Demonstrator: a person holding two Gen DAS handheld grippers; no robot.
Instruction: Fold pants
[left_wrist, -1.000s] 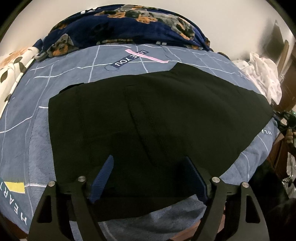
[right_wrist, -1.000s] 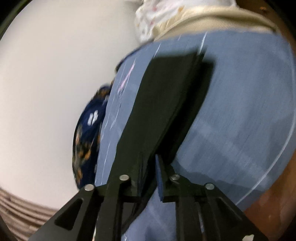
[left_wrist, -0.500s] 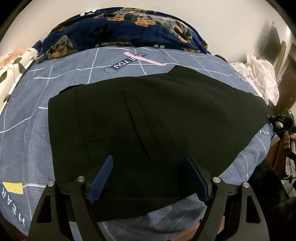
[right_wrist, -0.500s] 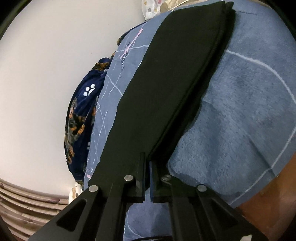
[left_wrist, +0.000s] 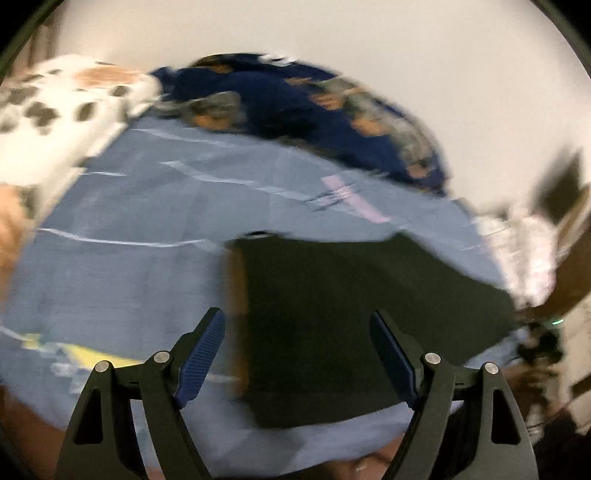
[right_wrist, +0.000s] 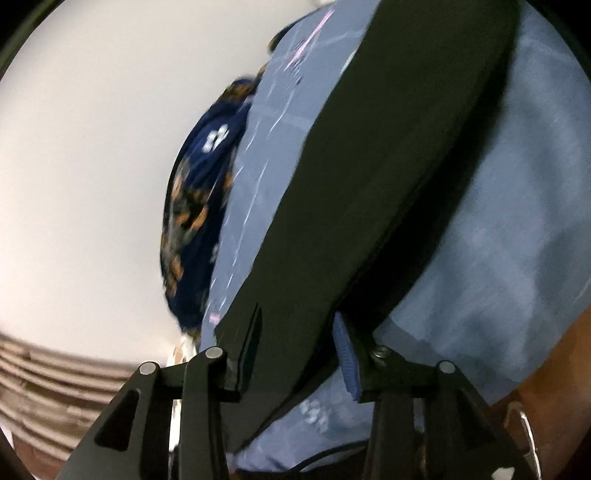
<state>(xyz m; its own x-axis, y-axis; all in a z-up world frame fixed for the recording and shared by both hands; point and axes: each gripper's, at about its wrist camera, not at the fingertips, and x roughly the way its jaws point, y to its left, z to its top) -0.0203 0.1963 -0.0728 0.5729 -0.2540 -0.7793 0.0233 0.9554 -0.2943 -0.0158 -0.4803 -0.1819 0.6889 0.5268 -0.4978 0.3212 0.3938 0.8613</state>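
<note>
The bed (left_wrist: 122, 266) fills most of what I see, covered in a grey-blue quilt (right_wrist: 498, 258) crossed by thin white lines, with a pink stripe and some small lettering printed further up. Behind it rises a plain pale wall (left_wrist: 332, 33). Along the far edge of the bed lies a dark navy blanket (left_wrist: 295, 107) with orange and grey animal prints, and beside it, at the left of my left view, a white pillow (left_wrist: 62, 99) with dark spots (all of it smeared by motion blur).

The black pants (left_wrist: 351, 317) lie flat on the quilt as a folded dark slab, near the bed's front edge and towards the right in my left view, with one straight edge running away from me just beside my left pad. In the right view the same pants (right_wrist: 388, 177) stretch away from me as a long black band across the quilt.

My left tool (left_wrist: 297, 332) hangs above the near part of the pants, its blue ribbed pads spread wide, with nothing pinched between them.

My right tool (right_wrist: 295, 328) is low at the near end of the pants; its jaws are opening, the layered edge of the cloth sits between them, and the blue pad stands clear of the fabric
</note>
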